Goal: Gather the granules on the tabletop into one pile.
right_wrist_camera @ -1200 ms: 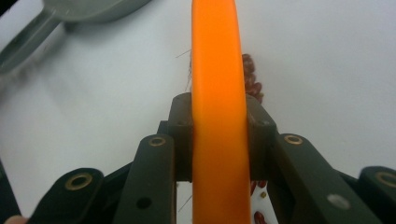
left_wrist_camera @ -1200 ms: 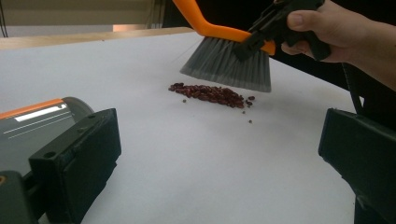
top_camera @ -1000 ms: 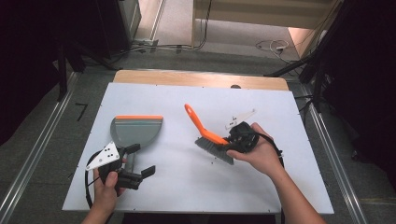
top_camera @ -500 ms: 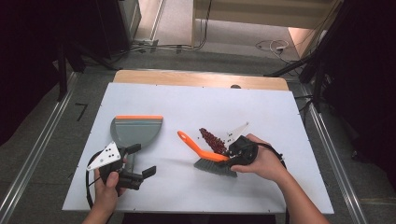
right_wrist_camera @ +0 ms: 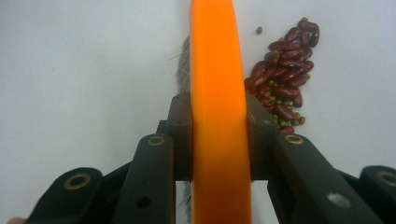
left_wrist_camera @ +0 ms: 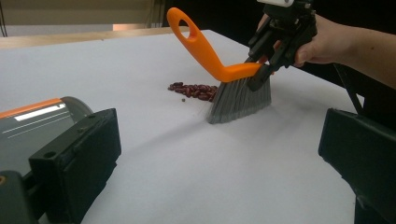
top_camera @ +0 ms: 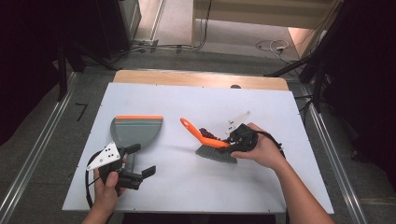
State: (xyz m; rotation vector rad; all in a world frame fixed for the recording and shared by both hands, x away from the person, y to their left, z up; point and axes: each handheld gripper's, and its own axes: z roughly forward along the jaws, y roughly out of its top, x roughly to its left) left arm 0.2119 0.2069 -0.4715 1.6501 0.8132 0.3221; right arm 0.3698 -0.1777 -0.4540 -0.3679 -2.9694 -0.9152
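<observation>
On the white bench (top_camera: 187,186), the right tongs (top_camera: 237,140) clamp the orange-handled brush (top_camera: 205,137), its grey bristles resting on the surface just beside a pile of red beans (top_camera: 210,135). The left tongs (top_camera: 140,161) stand wide apart around the grey dustpan (top_camera: 136,131) handle, well apart from the brush.

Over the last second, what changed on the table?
The right gripper, shut on the brush, brought it down: bristles now rest on the table beside the bean pile, which the raised brush hid at first. Nothing was taken or let go. The left gripper stayed open by the dustpan, which did not move.
</observation>
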